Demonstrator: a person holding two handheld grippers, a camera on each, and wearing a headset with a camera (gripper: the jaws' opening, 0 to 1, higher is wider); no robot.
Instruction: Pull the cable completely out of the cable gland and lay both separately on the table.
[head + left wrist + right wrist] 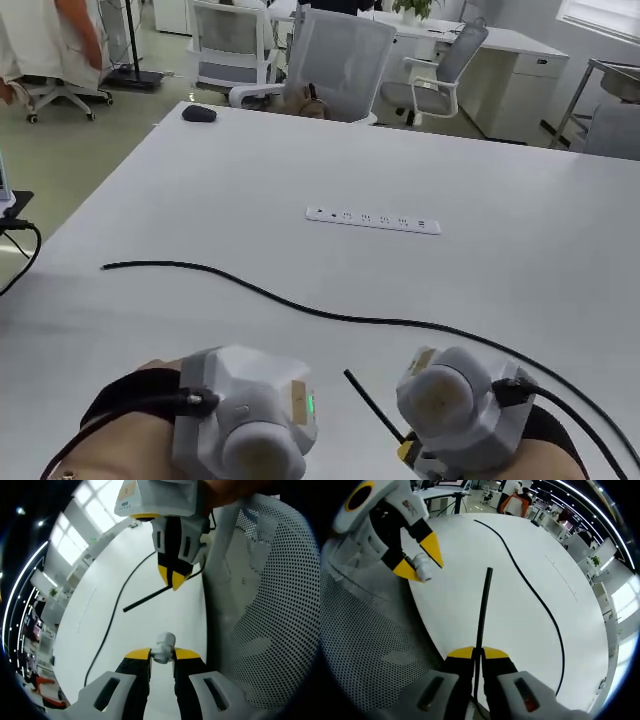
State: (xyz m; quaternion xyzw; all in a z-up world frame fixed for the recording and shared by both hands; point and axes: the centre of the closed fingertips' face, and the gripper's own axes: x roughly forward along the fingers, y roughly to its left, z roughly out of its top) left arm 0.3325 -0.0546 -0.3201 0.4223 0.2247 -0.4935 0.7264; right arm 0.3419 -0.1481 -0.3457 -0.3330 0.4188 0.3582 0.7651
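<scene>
We hold the left gripper (162,656) above the near edge of the wide white desk (500,200), its 2 yellow-tipped jaws pinching the small white plastic cable gland (164,646) between them. The right gripper (479,653) sits just beside it, jaws pressed onto the thin black cable (484,605) a short way back from its cut end. That end sticks out straight and bare in front of the jaws, apart from the gland. The rest of the cable lies on the desk in a long curve that runs toward the left edge. Further back, a flat white power strip (372,220) lies mid-desk, and a black computer mouse (199,114) rests by the far left corner.
</scene>
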